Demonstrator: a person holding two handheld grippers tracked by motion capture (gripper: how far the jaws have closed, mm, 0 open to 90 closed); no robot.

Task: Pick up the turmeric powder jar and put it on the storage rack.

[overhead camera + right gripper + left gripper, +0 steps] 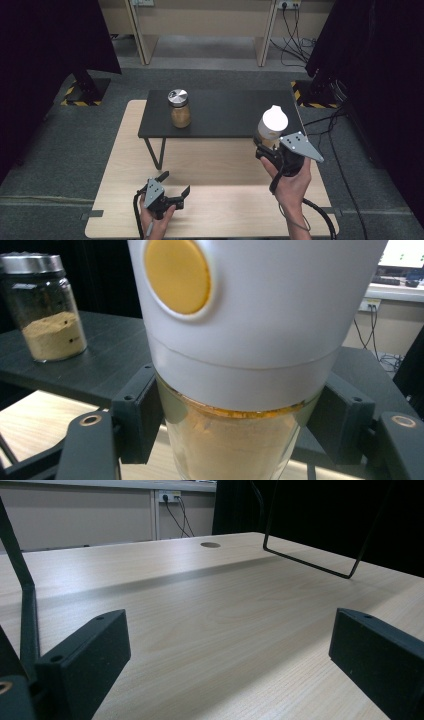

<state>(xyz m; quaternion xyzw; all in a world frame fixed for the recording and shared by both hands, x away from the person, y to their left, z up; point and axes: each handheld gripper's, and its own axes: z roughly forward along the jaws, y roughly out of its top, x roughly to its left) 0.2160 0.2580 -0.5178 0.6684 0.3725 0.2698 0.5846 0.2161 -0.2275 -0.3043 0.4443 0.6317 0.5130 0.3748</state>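
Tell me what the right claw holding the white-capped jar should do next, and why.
Probably carry the white-capped jar over the black shelf and set it down beside the steel-lidded jar. The right claw is clamped on its glass below the cap and holds it near the shelf's right end, where the surface is bare. The left claw sits open, holding nothing.

Grey carpet floor [60, 145], black curtains [45, 40] at both sides, beige wall panels [200, 20] behind

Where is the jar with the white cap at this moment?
In the high view the jar with the white cap is at the right, held in the right gripper beside the right end of the black shelf; the silver-lidded jar stands on that shelf, further left.
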